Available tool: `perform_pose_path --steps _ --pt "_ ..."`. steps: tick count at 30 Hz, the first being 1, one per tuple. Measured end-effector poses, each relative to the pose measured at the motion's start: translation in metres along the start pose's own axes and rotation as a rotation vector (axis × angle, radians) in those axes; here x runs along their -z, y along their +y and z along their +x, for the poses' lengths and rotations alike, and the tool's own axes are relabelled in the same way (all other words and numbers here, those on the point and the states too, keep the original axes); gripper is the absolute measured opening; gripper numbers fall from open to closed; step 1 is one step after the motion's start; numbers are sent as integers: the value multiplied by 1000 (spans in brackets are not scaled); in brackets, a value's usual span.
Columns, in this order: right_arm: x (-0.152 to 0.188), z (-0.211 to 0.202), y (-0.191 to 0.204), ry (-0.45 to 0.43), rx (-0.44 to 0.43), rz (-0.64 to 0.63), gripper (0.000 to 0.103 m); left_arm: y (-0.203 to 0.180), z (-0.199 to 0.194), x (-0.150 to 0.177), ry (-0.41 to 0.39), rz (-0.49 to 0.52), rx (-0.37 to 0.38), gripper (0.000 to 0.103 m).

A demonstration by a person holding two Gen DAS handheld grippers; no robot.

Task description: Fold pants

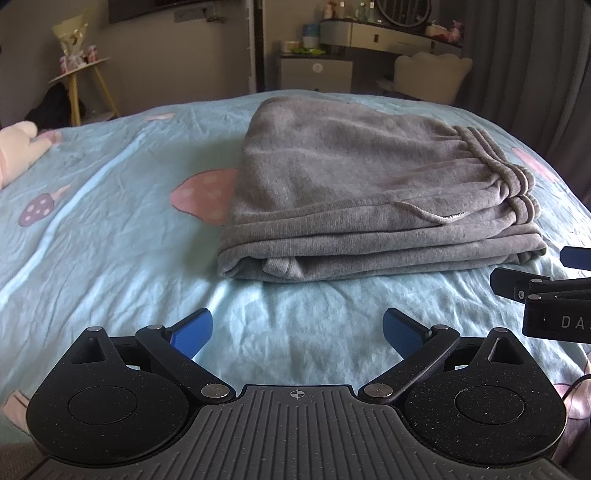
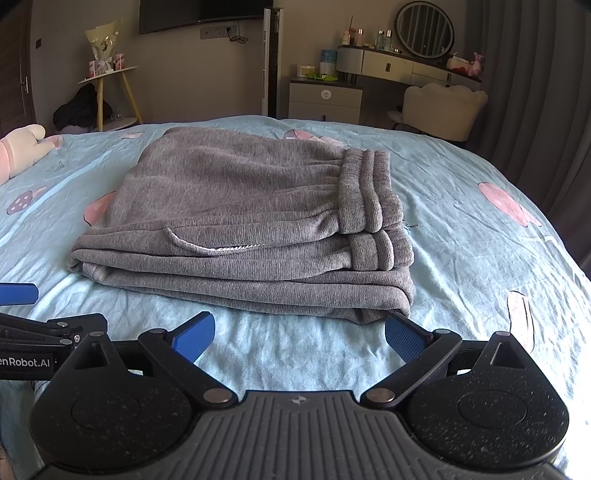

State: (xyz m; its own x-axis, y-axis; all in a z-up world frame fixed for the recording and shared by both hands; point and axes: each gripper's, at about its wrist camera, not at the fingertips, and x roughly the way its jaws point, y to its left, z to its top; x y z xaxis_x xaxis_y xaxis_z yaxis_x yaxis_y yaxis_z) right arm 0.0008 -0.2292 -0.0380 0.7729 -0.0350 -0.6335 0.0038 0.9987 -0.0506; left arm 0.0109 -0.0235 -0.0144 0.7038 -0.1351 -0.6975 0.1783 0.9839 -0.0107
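Folded grey pants [image 2: 243, 229] lie on the bed [image 2: 461, 258], just beyond the right gripper [image 2: 300, 334], its fingers [image 2: 404, 338] spread.

I see a pale blue bedsheet [image 2: 461, 236] with pink mushroom prints over the bed; a pink plush toy [image 2: 18, 149] lies at its far left edge. Beyond the bed's far edge — a yellow-legged side table [image 2: 107, 75], a vanity with a round mirror [image 2: 424, 29] and a cream chair [image 2: 443, 105].
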Motion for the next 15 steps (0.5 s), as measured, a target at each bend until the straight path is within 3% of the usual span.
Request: perform_pose_path --steps 15 --pt "0 0 0 -1 1 1 99 1 -3 0 -25 -5 7 101"
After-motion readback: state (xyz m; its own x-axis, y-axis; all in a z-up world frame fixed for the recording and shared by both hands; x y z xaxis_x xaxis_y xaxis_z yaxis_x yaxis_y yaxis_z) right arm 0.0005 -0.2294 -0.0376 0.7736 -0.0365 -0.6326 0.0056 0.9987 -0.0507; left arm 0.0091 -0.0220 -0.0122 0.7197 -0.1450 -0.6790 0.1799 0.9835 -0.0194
